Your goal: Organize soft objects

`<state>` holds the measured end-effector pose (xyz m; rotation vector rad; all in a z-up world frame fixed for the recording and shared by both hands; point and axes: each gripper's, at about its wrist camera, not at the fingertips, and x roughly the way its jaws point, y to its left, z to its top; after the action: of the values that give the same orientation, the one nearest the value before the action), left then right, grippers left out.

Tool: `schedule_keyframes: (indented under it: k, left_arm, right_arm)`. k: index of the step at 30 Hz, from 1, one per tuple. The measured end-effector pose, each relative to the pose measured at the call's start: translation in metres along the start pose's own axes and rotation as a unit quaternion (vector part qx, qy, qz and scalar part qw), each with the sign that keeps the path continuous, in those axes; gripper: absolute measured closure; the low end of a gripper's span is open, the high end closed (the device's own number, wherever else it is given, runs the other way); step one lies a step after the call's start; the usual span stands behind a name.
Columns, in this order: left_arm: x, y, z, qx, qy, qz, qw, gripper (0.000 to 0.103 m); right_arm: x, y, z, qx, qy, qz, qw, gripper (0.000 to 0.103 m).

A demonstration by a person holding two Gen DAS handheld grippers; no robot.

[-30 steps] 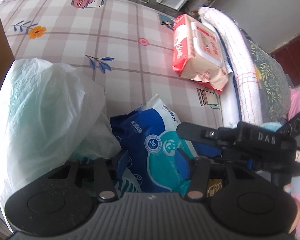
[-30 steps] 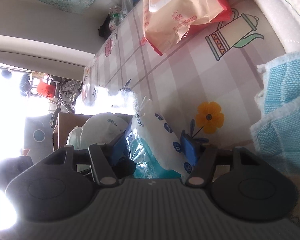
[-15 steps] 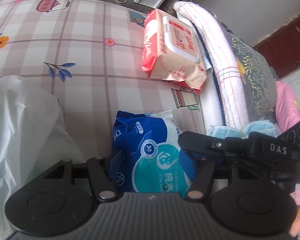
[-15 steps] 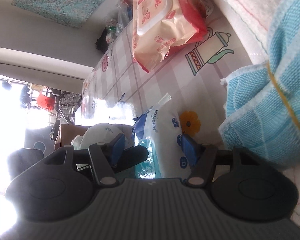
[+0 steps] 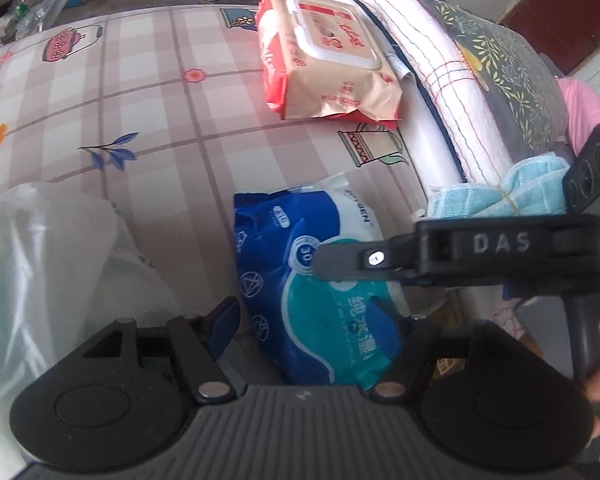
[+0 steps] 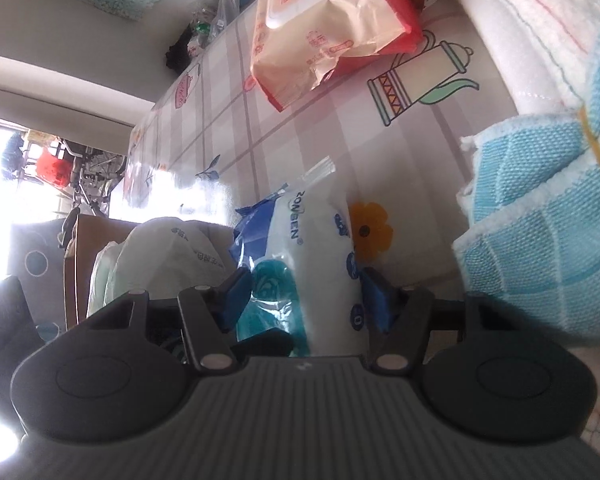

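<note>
Left wrist view shows the blue wipes pack lying on the counter, between the jaws of the left gripper. Those jaws have just been opening; the left pad stands clear of the pack, so this gripper reads as released. The right gripper straddles the same pack from its end, jaws close on both sides. Whether its pads actually press the film I cannot tell.

My guess is the pack handles light and squashy, with slick plastic film that could slide under a weak pinch. Taking it across the fat middle, not the thin crimped end seal ahead of the jaws, looks safest.

Readable writing: a round "30" badge and Chinese characters on the teal panel, and letters ending "GEN" by the white end. The black bar crossing from the jaws' right reads "DAS".

Farther ahead of the jaws lies a red wipes pack; a blue cloth sits to their right, and a white plastic bag to their left.
</note>
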<state>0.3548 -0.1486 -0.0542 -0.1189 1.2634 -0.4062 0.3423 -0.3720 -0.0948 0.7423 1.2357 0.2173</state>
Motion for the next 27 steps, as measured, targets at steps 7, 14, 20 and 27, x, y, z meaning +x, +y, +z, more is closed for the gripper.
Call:
schedule_keyframes:
  k: [7,14,20,27]
  left_arm:
    - [-0.006,-0.010,0.000,0.004,-0.026,-0.004,0.9996,0.046]
    - [-0.033,-0.017,-0.009,0.006,-0.057,-0.010,0.9983,0.045]
    - [-0.075,-0.029,-0.021,0.019,-0.105,-0.012,0.9942,0.046]
    - [-0.139,-0.034,-0.043,0.013,-0.162,-0.026,0.9864,0.046]
  right_arm:
    - [-0.004,0.014,-0.009,-0.020,-0.018,-0.015,1.000,0.057]
    - [-0.025,0.032,-0.019,-0.035,-0.048,-0.014,0.998,0.063]
    - [-0.061,0.059,-0.034,-0.056,-0.086,-0.011,0.995,0.063]
    - [-0.112,0.110,-0.064,-0.094,-0.131,-0.006,0.987,0.063]
